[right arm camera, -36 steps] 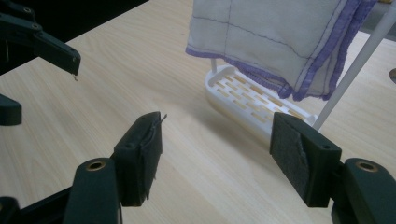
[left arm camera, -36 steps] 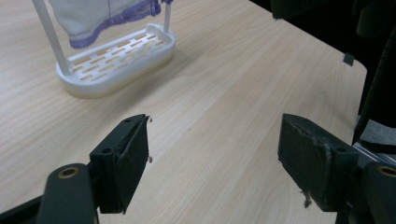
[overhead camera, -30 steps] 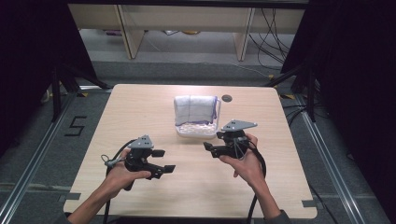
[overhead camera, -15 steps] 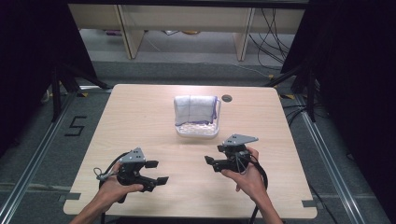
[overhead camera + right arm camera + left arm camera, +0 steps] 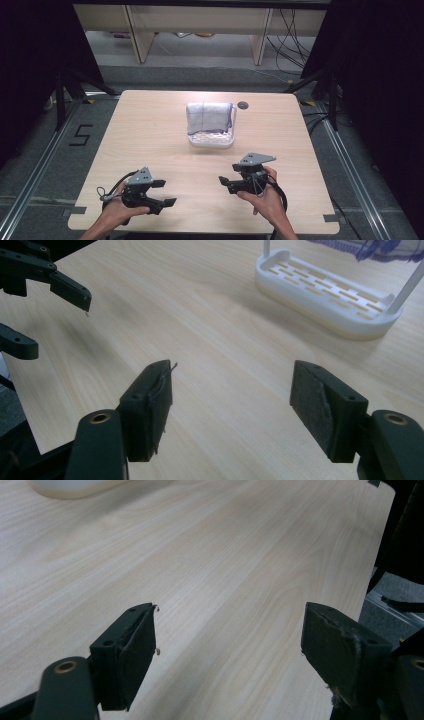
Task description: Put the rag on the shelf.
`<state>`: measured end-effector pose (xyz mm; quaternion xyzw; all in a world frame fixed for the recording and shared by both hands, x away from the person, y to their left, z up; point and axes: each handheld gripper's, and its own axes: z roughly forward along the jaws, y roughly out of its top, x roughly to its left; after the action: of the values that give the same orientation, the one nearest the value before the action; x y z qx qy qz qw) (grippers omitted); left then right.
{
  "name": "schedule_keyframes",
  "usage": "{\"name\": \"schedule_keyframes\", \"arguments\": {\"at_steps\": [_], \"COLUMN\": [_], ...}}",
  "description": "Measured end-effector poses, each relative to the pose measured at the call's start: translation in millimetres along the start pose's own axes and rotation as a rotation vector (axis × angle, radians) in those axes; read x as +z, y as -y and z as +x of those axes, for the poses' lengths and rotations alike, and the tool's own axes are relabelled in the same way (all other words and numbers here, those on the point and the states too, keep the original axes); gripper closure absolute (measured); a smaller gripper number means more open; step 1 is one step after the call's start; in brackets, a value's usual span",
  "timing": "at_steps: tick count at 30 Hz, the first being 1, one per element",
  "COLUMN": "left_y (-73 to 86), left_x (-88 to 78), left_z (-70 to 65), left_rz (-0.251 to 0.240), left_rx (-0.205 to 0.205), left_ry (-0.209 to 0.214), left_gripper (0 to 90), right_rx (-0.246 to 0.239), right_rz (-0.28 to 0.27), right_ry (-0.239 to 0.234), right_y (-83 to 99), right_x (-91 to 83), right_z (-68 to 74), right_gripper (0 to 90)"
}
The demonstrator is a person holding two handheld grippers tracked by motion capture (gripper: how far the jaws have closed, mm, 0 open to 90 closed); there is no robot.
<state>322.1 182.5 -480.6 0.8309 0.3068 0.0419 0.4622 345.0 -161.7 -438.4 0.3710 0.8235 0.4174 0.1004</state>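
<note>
A white slatted rack (image 5: 210, 139) stands at the table's middle rear with a white and blue cloth (image 5: 209, 116) draped over its top. My left gripper (image 5: 165, 193) hovers low near the front left, jaws open and pointing right, nothing between them (image 5: 230, 640). My right gripper (image 5: 224, 183) sits at the front right, jaws open and pointing left, also empty (image 5: 232, 400). Beyond its jaws lie the rack (image 5: 325, 295), the cloth's fringe (image 5: 370, 250) and the left gripper (image 5: 45, 285). A corner of the rack (image 5: 75, 487) is at the top of the left gripper view.
The light wooden table (image 5: 150, 125) has a dark cable hole (image 5: 243, 105) behind the rack. Its right edge (image 5: 370, 580) is close to the left gripper's jaws. Black frame legs and cables stand on the grey floor around it, with a "5" mark (image 5: 80, 135) at left.
Both hands have drawn back toward the table's front edge and sunk lower. The jaws of both grippers stay open and empty.
</note>
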Motion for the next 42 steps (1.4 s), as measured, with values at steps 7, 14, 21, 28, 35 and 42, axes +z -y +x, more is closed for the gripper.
{"name": "schedule_keyframes", "arguments": {"at_steps": [7,14,21,28,35,42], "left_y": [11.1,20.3,25.5,29.5,31.1,32.0], "left_x": [1.0,2.7,4.7,7.2,8.1,8.0], "left_z": [-5.6,-14.4,-29.9,-36.0,-36.6,-33.5], "left_rz": [0.019,0.026,0.032,0.050,0.086,0.088], "left_rx": [0.020,0.026,0.073,0.085,0.113,0.103], "left_ry": [-0.007,-0.003,-0.014,-0.020,-0.036,-0.042], "left_gripper": [21.3,20.6,19.9,19.2,19.0,19.0], "right_rx": [-0.010,-0.019,-0.033,-0.056,-0.054,-0.065], "right_rz": [0.032,0.064,0.107,0.128,0.146,0.154], "right_ry": [0.009,0.008,0.020,0.014,0.016,0.014], "right_y": [13.6,27.9,42.3,51.0,60.2,64.0], "right_x": [3.2,6.1,11.2,9.1,10.9,12.8], "right_z": [3.9,8.0,19.9,27.1,30.6,31.3], "right_gripper": [30.3,27.1,24.1,22.6,22.0,21.9]}}
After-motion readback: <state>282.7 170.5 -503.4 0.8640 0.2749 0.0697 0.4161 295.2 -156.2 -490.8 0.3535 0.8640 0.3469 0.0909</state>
